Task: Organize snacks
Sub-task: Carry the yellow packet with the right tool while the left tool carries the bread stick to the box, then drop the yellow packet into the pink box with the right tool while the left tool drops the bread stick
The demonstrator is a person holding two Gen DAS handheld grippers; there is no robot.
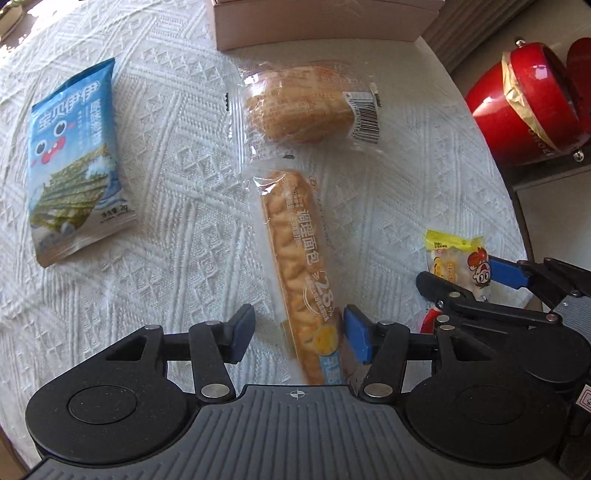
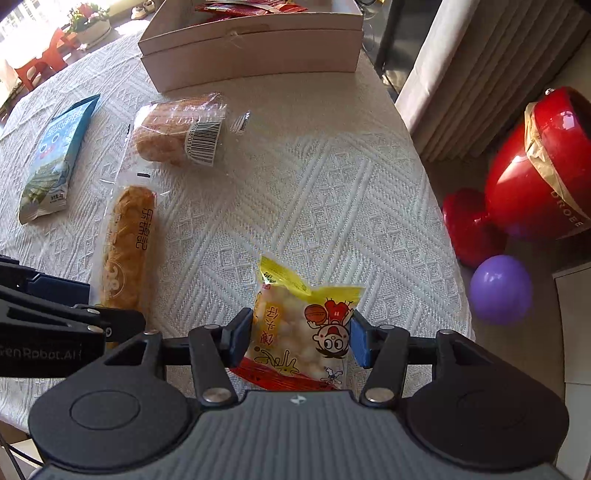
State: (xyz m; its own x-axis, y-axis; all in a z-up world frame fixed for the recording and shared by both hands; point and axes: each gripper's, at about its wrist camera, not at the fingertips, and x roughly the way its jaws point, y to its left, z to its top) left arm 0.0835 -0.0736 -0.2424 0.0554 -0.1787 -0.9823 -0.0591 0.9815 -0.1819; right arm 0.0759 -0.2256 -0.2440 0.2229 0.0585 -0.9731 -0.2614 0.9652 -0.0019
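A long bread stick in a clear wrapper (image 1: pixel 295 258) lies on the white tablecloth. My left gripper (image 1: pixel 299 338) is open, its jaws either side of the wrapper's near end. A small yellow and red snack bag (image 2: pixel 303 332) lies near the table's right edge. My right gripper (image 2: pixel 301 339) is open, its blue pads close on both sides of the bag. A wrapped bun (image 1: pixel 299 107) lies behind the bread stick, and a blue seaweed packet (image 1: pixel 74 162) lies at the left. A cardboard box (image 2: pixel 255 51) stands at the back.
The box holds red packets (image 2: pixel 251 7). The table's right edge (image 2: pixel 436 192) curves close to the right gripper. Beyond it on the floor are a red bucket (image 2: pixel 546 166), a red stool (image 2: pixel 469 225) and a purple ball (image 2: pixel 502 290). A curtain (image 2: pixel 472 74) hangs behind.
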